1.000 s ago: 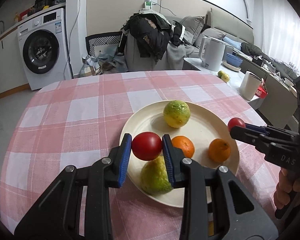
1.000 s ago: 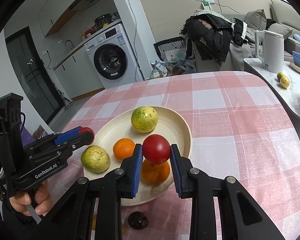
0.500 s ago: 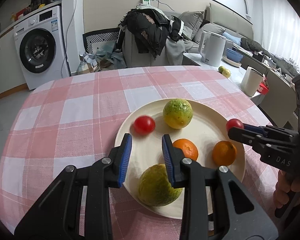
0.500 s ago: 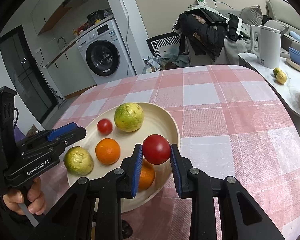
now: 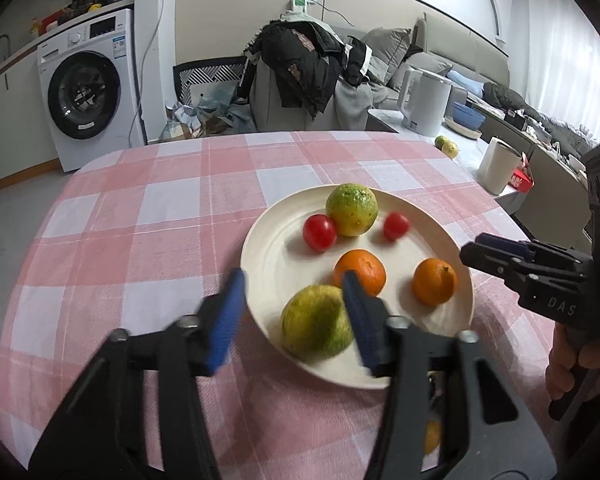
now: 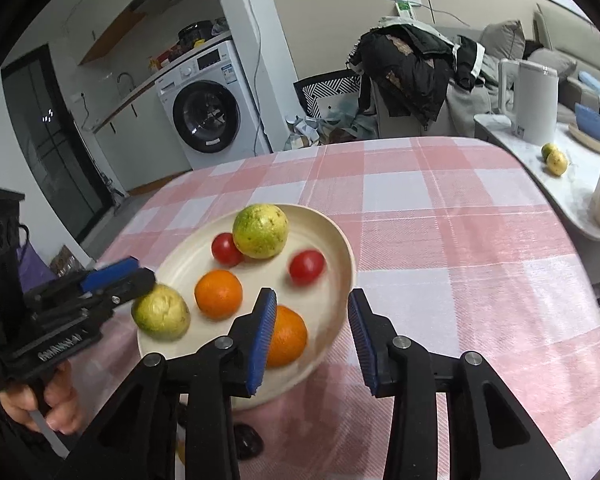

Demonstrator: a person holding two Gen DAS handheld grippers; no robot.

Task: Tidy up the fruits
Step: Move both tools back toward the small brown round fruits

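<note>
A cream plate on the pink checked tablecloth holds two red tomatoes, two oranges and two green-yellow citrus fruits. In the right wrist view the tomatoes flank the far citrus. My left gripper is open and empty over the plate's near left rim. My right gripper is open and empty over the plate's near right rim, above an orange.
The round table drops off on all sides. A chair draped with dark clothes stands behind it. A side counter with a white kettle and a paper roll is at the right. A washing machine stands at the back left.
My right gripper opened and let its tomato go onto the plate. My left gripper opened wider and drew back; its tomato now lies against the far citrus.
</note>
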